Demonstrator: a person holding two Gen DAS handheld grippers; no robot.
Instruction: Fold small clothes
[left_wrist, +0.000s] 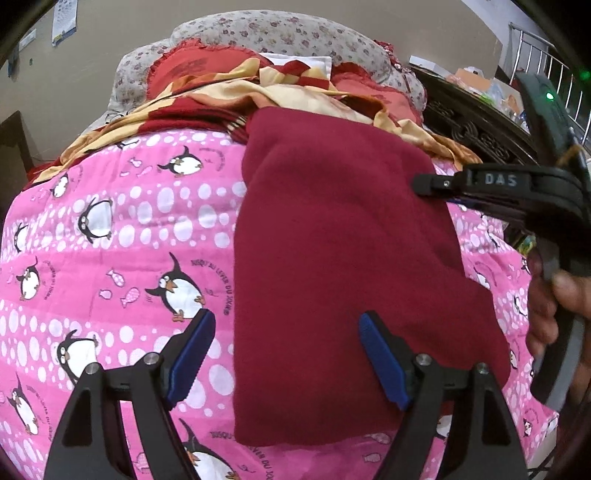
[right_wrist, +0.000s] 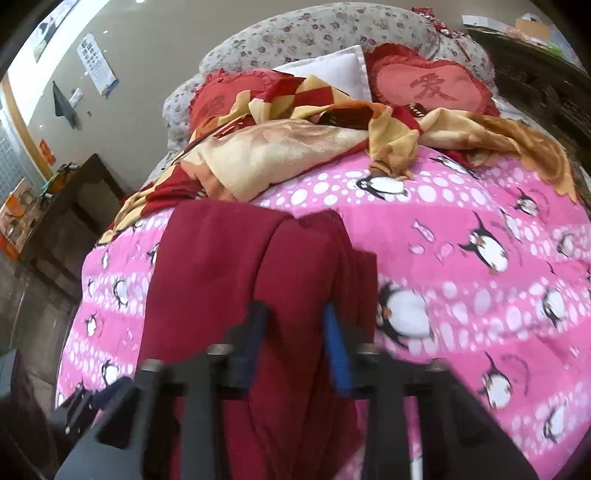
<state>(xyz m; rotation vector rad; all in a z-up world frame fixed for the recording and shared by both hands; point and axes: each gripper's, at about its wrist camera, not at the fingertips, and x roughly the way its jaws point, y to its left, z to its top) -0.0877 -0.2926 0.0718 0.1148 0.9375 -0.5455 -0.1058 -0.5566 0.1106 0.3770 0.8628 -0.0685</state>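
the maroon garment (left_wrist: 332, 266) lies flat on the pink penguin bedcover (left_wrist: 122, 236). its long axis runs from the near edge of the bedcover toward the pile of red and yellow blanket (left_wrist: 229, 92) at the head of the bed. its far end reaches the blanket; its near end stops just short of the bedcover's near edge. in the left wrist view the garment is an upright rectangle with a wider flap spreading out at its near right corner.

the left gripper (left_wrist: 286, 354) hangs above the near end of the garment with its jaws spread wide. one blue pad is over the bedcover just beside the garment's left edge, the other over the maroon cloth. nothing is clamped between them.

the right gripper (right_wrist: 295, 343) has its jaws pressed close on a raised fold of the garment's right edge; the cloth bunches into vertical pleats between the blue pads. this view is motion-blurred. from the left wrist view, the right gripper (left_wrist: 424, 184) reaches in from the right, its tip on the garment's right edge, about midway along the long axis. a hand (left_wrist: 554, 306) grips its handle.

heart-shaped red cushions (right_wrist: 428, 88) lie beyond the blanket, well apart from the garment.
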